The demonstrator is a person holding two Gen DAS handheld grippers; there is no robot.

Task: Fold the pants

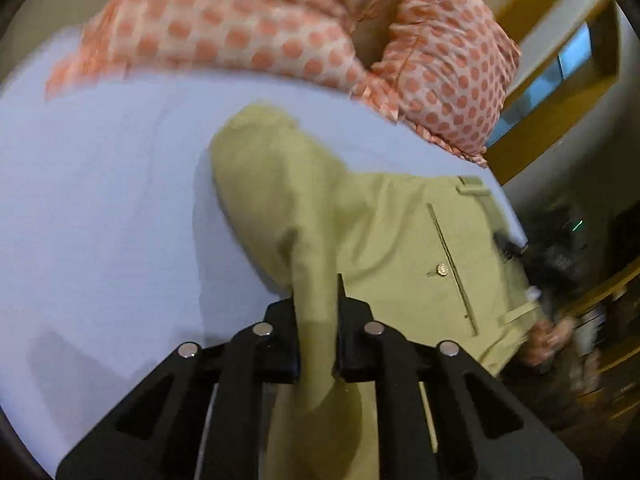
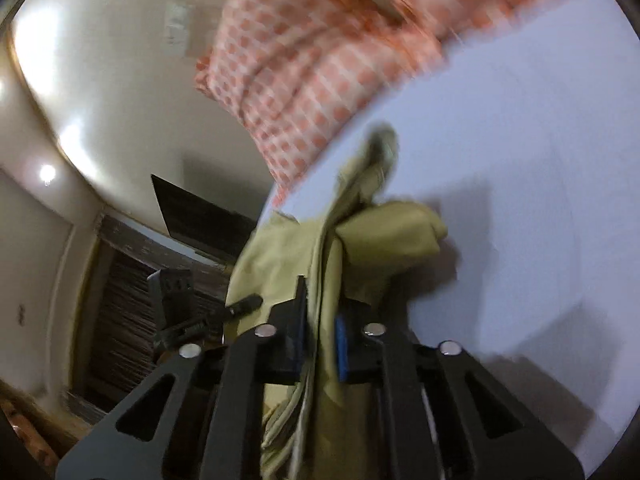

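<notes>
The olive-green pants (image 1: pixel 384 232) lie bunched on a white bed sheet (image 1: pixel 100 200), with a back pocket and brass button (image 1: pixel 442 269) facing up. My left gripper (image 1: pixel 318 300) is shut on a fold of the pants fabric, lifted off the sheet. In the right wrist view my right gripper (image 2: pixel 322 312) is shut on several gathered layers of the pants (image 2: pixel 384 236), near the bed's left edge. The right gripper and the hand holding it show blurred at the right edge of the left wrist view (image 1: pixel 544 264).
Pillows in an orange polka-dot cover (image 1: pixel 280 28) lie at the head of the bed (image 2: pixel 312 92). A dark screen (image 2: pixel 200 220) and wooden furniture (image 2: pixel 120 320) stand beside the bed. The white sheet (image 2: pixel 520 200) stretches to the right.
</notes>
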